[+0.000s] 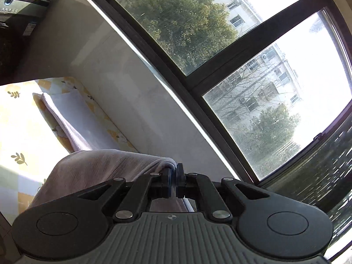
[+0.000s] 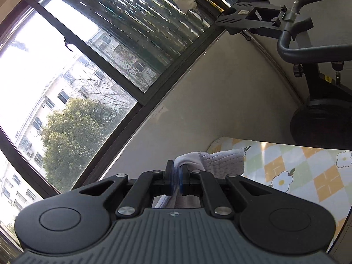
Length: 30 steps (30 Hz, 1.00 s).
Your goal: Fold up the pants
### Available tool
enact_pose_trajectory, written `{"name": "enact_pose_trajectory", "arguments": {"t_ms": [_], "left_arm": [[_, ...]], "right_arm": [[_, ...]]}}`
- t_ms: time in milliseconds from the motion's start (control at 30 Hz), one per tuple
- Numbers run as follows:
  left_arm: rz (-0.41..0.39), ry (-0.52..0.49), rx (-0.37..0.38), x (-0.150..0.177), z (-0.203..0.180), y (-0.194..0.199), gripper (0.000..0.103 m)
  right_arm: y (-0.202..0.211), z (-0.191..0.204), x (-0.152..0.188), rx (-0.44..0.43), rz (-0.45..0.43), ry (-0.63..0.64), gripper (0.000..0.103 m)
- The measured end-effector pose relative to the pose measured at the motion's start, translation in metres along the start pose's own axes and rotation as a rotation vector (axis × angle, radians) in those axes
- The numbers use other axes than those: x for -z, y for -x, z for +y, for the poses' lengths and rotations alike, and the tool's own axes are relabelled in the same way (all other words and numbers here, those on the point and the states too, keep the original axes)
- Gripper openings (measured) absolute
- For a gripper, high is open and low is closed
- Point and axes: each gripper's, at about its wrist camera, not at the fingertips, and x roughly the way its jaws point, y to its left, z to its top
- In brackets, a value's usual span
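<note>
Sunlit window panes (image 1: 220,28) in dark frames fill the background of both wrist views, with trees and pale apartment blocks outside and a plain white wall below the sill. From the left wrist camera, going left to right: at ten o'clock a dark appliance with a round control panel (image 1: 13,2) sits in the corner; at eight o'clock lies a chequered mat (image 1: 19,136) printed with leaves and flowers, with a length of pale cloth lying on it along the wall; at six o'clock the left gripper (image 1: 173,173) has its jaws pinched together on an edge of the pale pink pants (image 1: 99,167), which drape off toward seven o'clock, lifted above the mat. From the right wrist camera, the right gripper (image 2: 178,171) at six o'clock is likewise clamped narrow on a bunched edge of the pants (image 2: 222,160), whose ribbed fabric hangs just to its right. At four o'clock the same chequered mat (image 2: 308,171) spreads out, and at two o'clock stands a black exercise bike (image 2: 319,101) against the wall.
</note>
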Motion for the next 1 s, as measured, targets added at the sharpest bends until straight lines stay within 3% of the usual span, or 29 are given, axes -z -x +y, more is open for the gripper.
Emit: {"name": "enact_pose_trajectory", "arguments": {"t_ms": [100,233,367,533,767,900,1000], "left_arm": [[0.054,0.004,0.023,0.004,0.001,0.000,0.004],[0.080,0.027,-0.004,0.002,0.011,-0.023,0.004],[0.075,0.079,-0.038,-0.007,0.016,-0.024,0.004],[0.021,0.131,-0.073,-0.028,0.015,-0.063,0.004],[-0.037,0.092,-0.162,-0.051,-0.002,-0.159,0.004],[-0.061,0.081,-0.221,-0.055,-0.004,-0.203,0.004],[-0.034,0.086,-0.260,-0.057,0.003,-0.235,0.004]], "right_arm": [[0.008,-0.014,0.005,0.066,0.029,0.000,0.005],[0.003,-0.033,0.011,0.154,0.098,-0.018,0.005],[-0.021,-0.029,0.012,0.119,0.155,0.016,0.005],[-0.084,-0.002,0.007,0.020,0.222,0.114,0.005],[-0.188,0.017,0.009,-0.043,0.313,0.192,0.005],[-0.234,0.015,0.019,-0.038,0.387,0.226,0.005],[-0.255,0.009,0.026,-0.004,0.421,0.237,0.005]]}}
